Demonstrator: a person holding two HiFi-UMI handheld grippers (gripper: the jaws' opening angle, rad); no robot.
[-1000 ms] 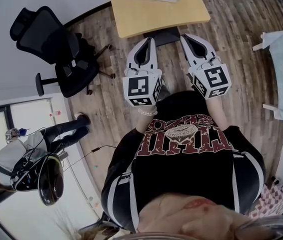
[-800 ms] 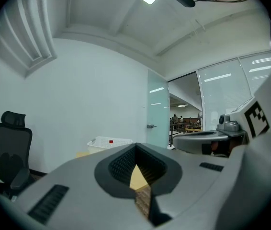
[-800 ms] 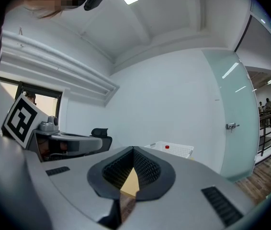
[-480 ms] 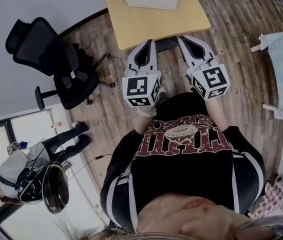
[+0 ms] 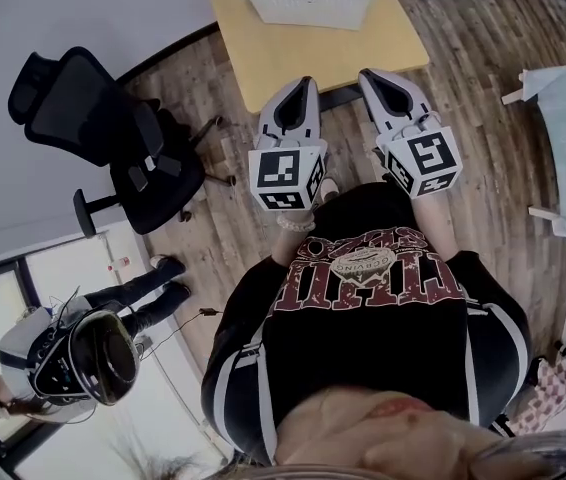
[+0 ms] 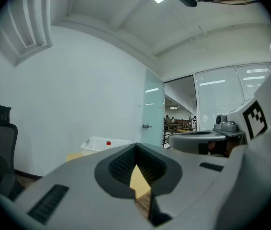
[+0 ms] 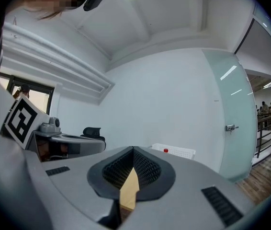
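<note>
Left gripper (image 5: pixel 301 84) and right gripper (image 5: pixel 373 74) hover just short of the light wooden table's (image 5: pixel 263 43) near edge, jaws closed on nothing; white plastic lattice basket (image 5: pixel 303 6) at its far end untouched, so handling probably not begun.

white basket (image 5: pixel 308 10) cut off by top edge

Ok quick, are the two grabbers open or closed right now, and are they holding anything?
Grey left gripper: closed, holding nothing.
Grey right gripper: closed, holding nothing.
</note>
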